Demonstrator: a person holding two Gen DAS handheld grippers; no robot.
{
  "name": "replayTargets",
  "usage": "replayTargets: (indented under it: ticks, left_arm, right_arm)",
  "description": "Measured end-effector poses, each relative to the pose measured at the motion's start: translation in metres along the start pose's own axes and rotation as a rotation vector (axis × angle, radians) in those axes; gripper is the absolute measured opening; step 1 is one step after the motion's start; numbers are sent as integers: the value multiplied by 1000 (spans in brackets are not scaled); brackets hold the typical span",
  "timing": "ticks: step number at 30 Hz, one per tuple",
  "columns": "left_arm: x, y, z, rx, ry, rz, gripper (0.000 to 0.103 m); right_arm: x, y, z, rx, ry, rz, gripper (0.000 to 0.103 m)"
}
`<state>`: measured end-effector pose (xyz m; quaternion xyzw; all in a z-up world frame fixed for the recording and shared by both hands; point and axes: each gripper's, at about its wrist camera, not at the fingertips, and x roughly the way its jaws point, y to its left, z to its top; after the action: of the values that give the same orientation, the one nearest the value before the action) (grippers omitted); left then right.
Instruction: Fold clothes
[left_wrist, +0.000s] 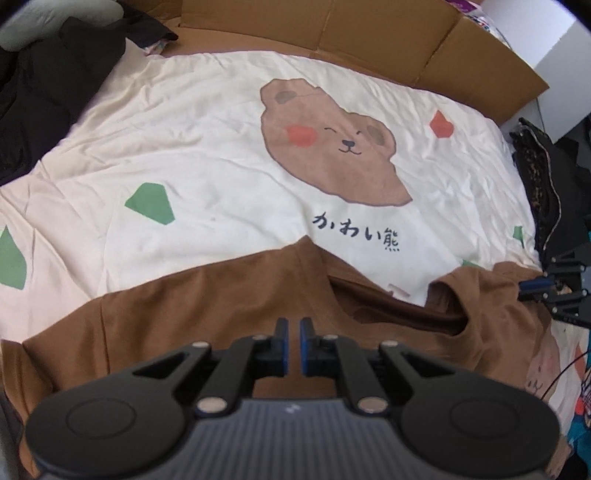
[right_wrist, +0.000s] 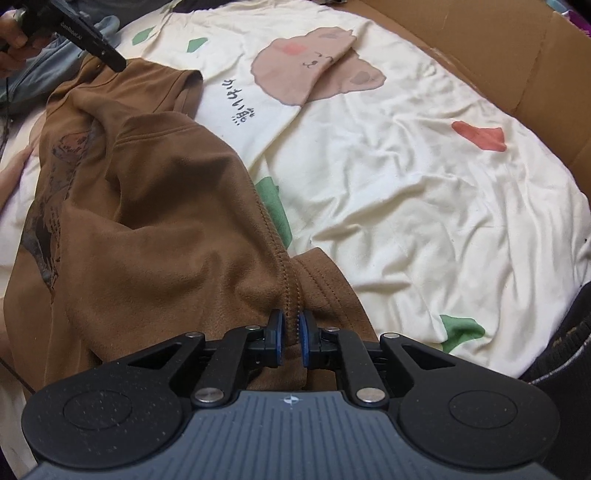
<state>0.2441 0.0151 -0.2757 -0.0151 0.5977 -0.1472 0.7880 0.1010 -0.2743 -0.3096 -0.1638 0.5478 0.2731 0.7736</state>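
A brown T-shirt (left_wrist: 207, 306) lies crumpled on a cream bear-print sheet (left_wrist: 207, 147). In the left wrist view my left gripper (left_wrist: 294, 326) hovers over its flat part, jaws shut with no cloth rising between the blue pads. The right gripper (left_wrist: 526, 291) shows at the shirt's right end. In the right wrist view my right gripper (right_wrist: 291, 325) is shut on a stitched seam of the brown T-shirt (right_wrist: 159, 206), which bunches up from the pads. The left gripper (right_wrist: 119, 65) points down at the shirt's far corner, held by a hand (right_wrist: 13, 37).
Cardboard (left_wrist: 369, 29) walls the sheet's far side. Dark clothes (left_wrist: 40, 85) pile at the left, and a dark patterned garment (left_wrist: 539, 177) lies at the right edge. A light blue garment (right_wrist: 33, 77) lies by the hand. A dark fabric (right_wrist: 561, 332) sits at the right.
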Motion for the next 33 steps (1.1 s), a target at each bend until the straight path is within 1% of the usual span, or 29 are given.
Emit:
replayTargets:
  ticks: [2, 5, 7, 9, 14, 19, 21, 22, 23, 29, 33]
  left_arm:
    - [0, 1, 0, -7, 0, 1, 5]
    - [0, 2, 0, -14, -3, -1, 5]
    - [0, 1, -1, -9, -4, -3, 5]
    - [1, 1, -1, -1, -4, -2, 5]
    - [2, 1, 1, 0, -8, 1, 5]
    - [4, 0, 0, 0, -11, 2, 5]
    - [4, 0, 0, -1, -9, 1, 5]
    - [4, 0, -1, -1, -8, 2, 5]
    - [4, 0, -1, 1, -8, 3, 5]
    - [4, 2, 1, 23, -14, 16, 6]
    - [7, 5, 9, 52, -22, 27, 6]
  right_arm:
    - [5, 1, 0, -12, 14, 1, 10]
    - [11, 1, 1, -20, 25, 6, 16]
    - [13, 2, 2, -26, 34, 17, 18]
    - [17, 4, 2, -49, 46, 6, 24]
    - [27, 5, 3, -58, 62, -2, 24]
    - [31, 2, 3, -36, 71, -6, 22]
    - [31, 1, 2, -26, 72, -7, 20]
    - [31, 1, 2, -26, 72, -13, 16]
    - [30, 2, 1, -26, 71, -20, 7]
    - [18, 4, -2, -9, 39, -73, 5]
    - [-3, 2, -5, 38, -4, -117, 4]
